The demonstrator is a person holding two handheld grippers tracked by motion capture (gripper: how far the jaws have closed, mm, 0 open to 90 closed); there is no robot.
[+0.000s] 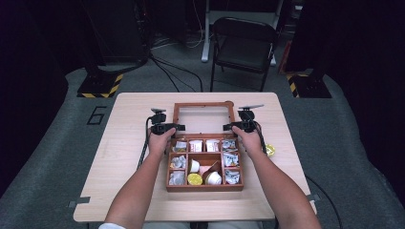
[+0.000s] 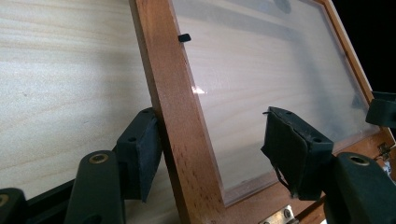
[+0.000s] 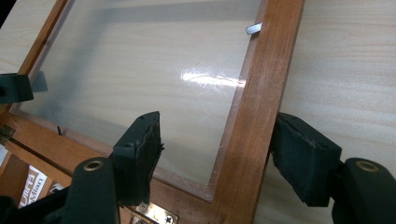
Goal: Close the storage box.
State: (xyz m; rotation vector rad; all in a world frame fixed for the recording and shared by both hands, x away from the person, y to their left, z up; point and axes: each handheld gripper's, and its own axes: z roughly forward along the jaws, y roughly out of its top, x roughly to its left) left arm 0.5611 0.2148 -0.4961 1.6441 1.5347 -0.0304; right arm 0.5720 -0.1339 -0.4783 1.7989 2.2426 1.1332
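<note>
A wooden compartment box [image 1: 205, 187] sits mid-table, its glass-paned lid [image 1: 203, 105] swung open and leaning back beyond it. My left gripper [image 1: 179, 127] is open around the lid's left frame rail [image 2: 173, 116]. One pad [image 2: 140, 154] touches the rail's outer side and the other hangs over the glass [image 2: 261, 60]. My right gripper [image 1: 228, 127] is open around the right rail [image 3: 252, 121], one pad [image 3: 303, 158] just outside the wood and the other over the pane [image 3: 140, 60]. In the gripper views the midpoints lie at left gripper [image 2: 212, 126] and right gripper [image 3: 217, 130].
The box holds several sachets, a yellow capsule [image 1: 194, 179] and a white cup [image 1: 213, 178]. A small yellow round item [image 1: 270, 150] lies on the table right of the box. A folding chair [image 1: 243, 45] stands beyond the far edge. Brass hinges [image 3: 156, 217] join the lid to the box.
</note>
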